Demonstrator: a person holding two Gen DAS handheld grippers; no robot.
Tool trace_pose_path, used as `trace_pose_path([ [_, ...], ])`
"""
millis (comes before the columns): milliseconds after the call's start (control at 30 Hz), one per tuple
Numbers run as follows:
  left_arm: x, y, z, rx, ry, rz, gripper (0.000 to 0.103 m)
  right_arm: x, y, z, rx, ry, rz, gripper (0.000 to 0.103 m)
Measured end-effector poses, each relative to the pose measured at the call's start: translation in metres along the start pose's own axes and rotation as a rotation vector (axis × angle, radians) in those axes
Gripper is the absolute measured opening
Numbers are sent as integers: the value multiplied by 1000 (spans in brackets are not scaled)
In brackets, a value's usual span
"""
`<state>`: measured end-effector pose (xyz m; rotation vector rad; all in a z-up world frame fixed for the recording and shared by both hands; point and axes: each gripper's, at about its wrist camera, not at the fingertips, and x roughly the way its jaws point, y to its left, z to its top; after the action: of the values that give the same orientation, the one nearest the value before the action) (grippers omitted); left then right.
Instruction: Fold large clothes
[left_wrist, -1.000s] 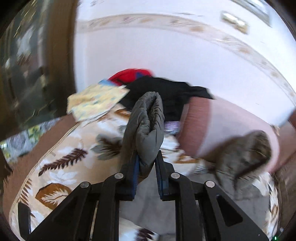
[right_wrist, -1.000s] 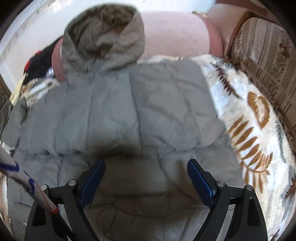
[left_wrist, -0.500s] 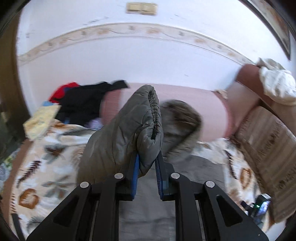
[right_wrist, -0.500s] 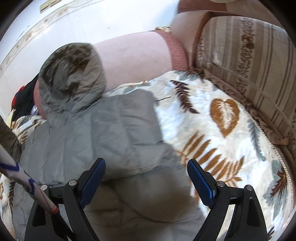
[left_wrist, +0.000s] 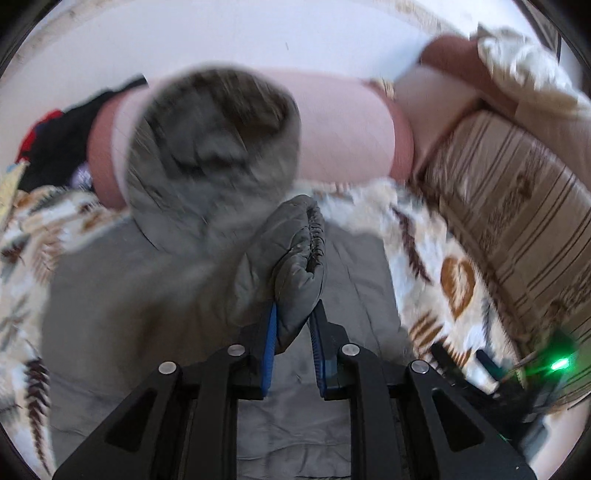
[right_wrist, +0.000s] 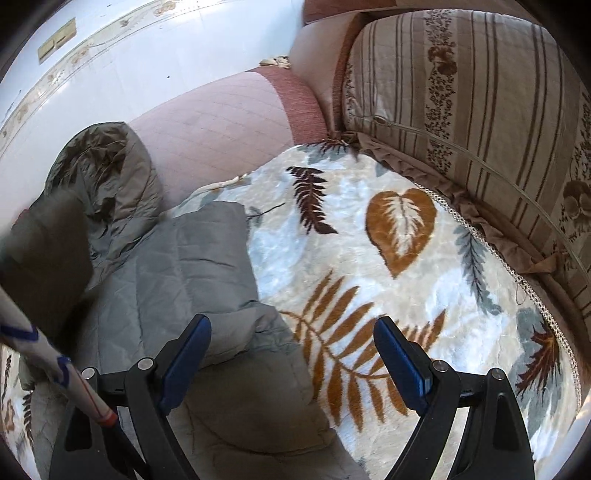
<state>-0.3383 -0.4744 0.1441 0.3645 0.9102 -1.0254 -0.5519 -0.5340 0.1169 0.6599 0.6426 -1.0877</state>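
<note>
A grey quilted hooded jacket (left_wrist: 177, 295) lies spread on a leaf-print blanket (left_wrist: 436, 258) over a sofa; its hood (left_wrist: 214, 147) rests against the pink armrest. My left gripper (left_wrist: 292, 317) is shut on the jacket's sleeve cuff (left_wrist: 301, 254) and holds it above the jacket's body. In the right wrist view the jacket (right_wrist: 184, 273) fills the left side, its hood (right_wrist: 107, 173) at the upper left. My right gripper (right_wrist: 291, 350) is open and empty, above the jacket's right edge and the blanket (right_wrist: 406, 266).
A pink armrest (left_wrist: 347, 125) lies behind the hood, and a striped back cushion (right_wrist: 461, 103) runs along the right. Dark and red clothes (left_wrist: 55, 140) are piled at the far left. A cream cloth (left_wrist: 524, 70) drapes over the sofa back.
My left gripper has carried the sleeve cuff to the right across the jacket and lowered towards it. My right gripper has shifted right, off the jacket's middle to its right edge, staying open.
</note>
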Motion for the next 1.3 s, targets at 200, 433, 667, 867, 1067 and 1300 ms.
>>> trace_pose_path([
  [200, 33, -6, -33, 15, 119, -75, 52, -2, -4, 5, 45, 0, 51, 88],
  [433, -38, 81, -38, -57, -115, 49, 72, 15, 25, -10, 101, 118, 387, 67],
  [667, -35, 214, -59, -248, -128, 259, 72, 40, 54, -24, 137, 189, 517, 62],
  [867, -4, 257, -77, -281, -105, 258, 72, 62, 84, -26, 90, 181, 490, 61],
  [1067, 12, 254, -85, -259, -121, 268, 78, 57, 96, -18, 8, 109, 424, 23],
  [1300, 21, 232, -86, -159, -88, 308, 79, 62, 95, -21, -46, 97, 219, 25],
])
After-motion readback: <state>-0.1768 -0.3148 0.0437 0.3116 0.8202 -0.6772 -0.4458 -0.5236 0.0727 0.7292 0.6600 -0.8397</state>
